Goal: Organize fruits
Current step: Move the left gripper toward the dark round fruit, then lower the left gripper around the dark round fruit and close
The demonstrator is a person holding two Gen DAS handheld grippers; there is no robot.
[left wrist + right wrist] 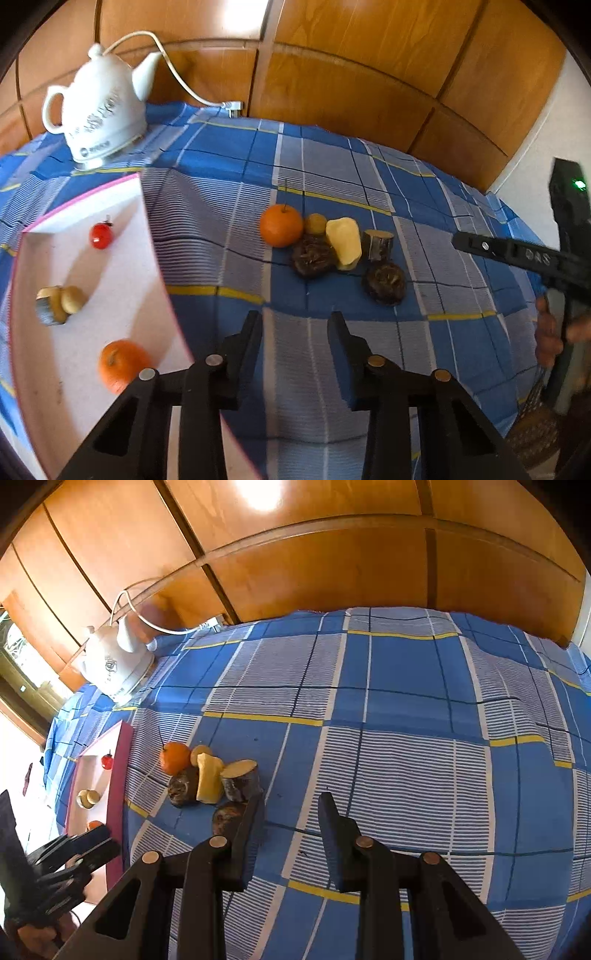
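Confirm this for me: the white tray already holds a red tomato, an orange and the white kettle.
Not quite. The white kettle stands on the checked cloth behind the white tray, not in it. The red tomato and an orange do lie in the tray, as the left wrist view shows.

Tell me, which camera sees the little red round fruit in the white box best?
The left wrist view. There the small red round fruit lies in plain sight on the floor of the white box with the pink rim, its dark stalk showing. In the right wrist view it is a tiny red dot at the box's far end.
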